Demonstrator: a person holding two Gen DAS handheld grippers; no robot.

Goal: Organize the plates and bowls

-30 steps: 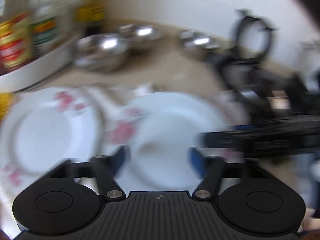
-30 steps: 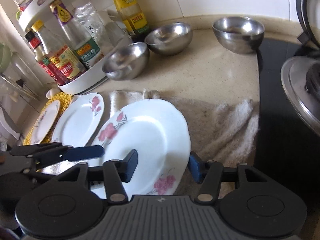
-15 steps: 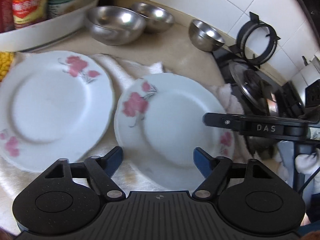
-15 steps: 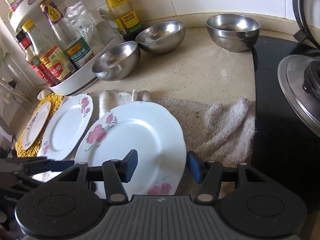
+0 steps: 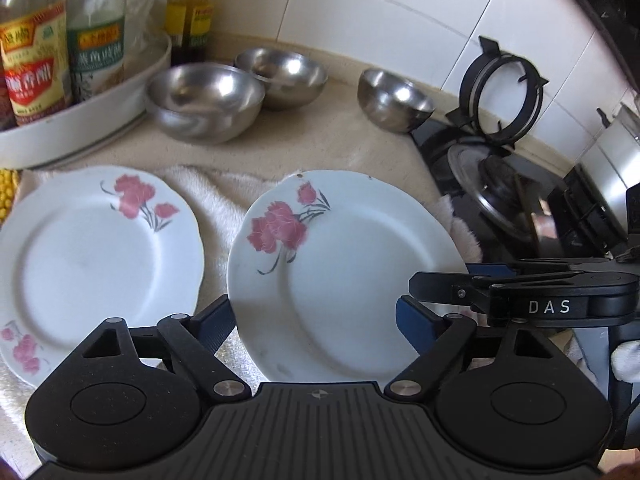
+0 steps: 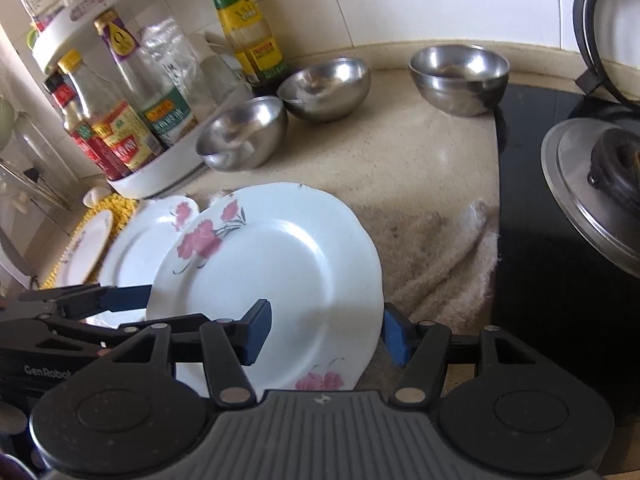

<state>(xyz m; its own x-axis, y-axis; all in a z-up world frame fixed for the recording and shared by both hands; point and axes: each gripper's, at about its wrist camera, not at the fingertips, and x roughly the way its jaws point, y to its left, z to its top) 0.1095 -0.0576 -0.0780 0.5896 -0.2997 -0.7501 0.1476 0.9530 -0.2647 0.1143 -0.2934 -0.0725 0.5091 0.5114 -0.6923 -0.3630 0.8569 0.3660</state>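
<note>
Between both sets of tongs lay the near flowered plate (image 5: 348, 280), flat on a towel (image 6: 436, 256). Left tongs (image 5: 316, 328) had just spread wide, empty; right tongs (image 6: 324, 332) had just opened too, straddling its rim, gripping nothing. Stacking remained undone.

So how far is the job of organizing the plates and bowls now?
Little looks done. Three plates lie apart: the near plate on the towel, a second beside it, a third on the yellow mat. Three steel bowls stand unstacked. In hand: the left gripper and right gripper, jaws just opening, sit at the near plate without gripping it. Left: stacking the plates and bowls.
</note>
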